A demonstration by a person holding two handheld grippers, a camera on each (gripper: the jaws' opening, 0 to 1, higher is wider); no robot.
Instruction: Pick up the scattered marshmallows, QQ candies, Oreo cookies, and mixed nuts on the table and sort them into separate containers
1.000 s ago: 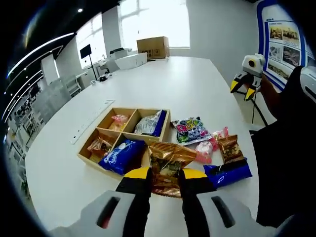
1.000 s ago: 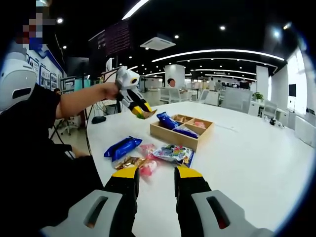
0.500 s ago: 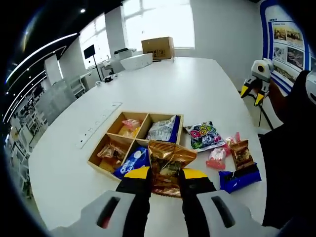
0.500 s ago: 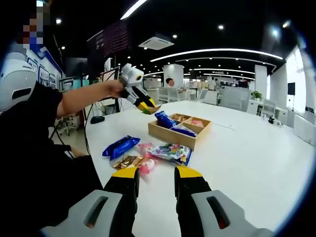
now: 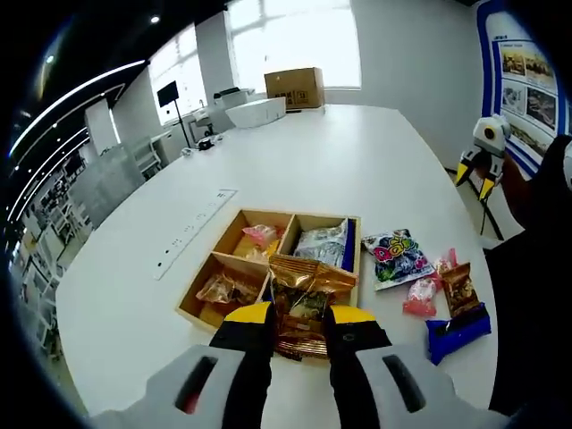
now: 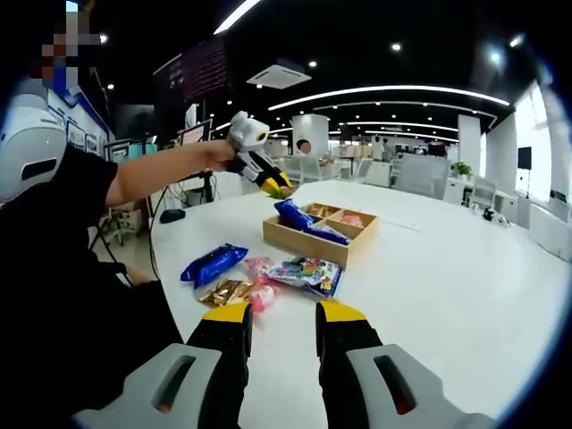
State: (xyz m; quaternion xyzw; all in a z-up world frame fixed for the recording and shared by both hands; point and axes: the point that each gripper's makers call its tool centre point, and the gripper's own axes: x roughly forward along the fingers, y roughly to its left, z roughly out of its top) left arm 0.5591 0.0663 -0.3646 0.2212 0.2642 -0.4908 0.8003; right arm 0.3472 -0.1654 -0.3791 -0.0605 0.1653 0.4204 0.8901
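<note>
My left gripper (image 5: pixel 302 315) is shut on a golden-brown nut packet (image 5: pixel 304 290), held above the near right part of the four-compartment wooden box (image 5: pixel 205 268). The box holds a pink marshmallow pack (image 5: pixel 259 236), a silver-blue pack (image 5: pixel 322 243) and a nut packet (image 5: pixel 223 288). Right of it lie a QQ candy bag (image 5: pixel 398 255), a pink marshmallow (image 5: pixel 420 295), a brown nut packet (image 5: pixel 458 284) and a blue Oreo pack (image 5: pixel 458 326). My right gripper (image 6: pixel 283 315) is open and empty, short of the loose packs (image 6: pixel 304 273). The left gripper (image 6: pixel 255 161) hangs above the box (image 6: pixel 299 241).
The long white table (image 5: pixel 340 161) has much bare surface beyond the box. A flat white strip (image 5: pixel 192 234) lies left of the box. A cardboard carton (image 5: pixel 295 87) stands at the far end. The person's arm (image 6: pixel 152 179) reaches across the left of the right gripper view.
My left gripper has carried the nut packet leftward, from over the loose packs' side to above the box. The right gripper has stayed open in place.
</note>
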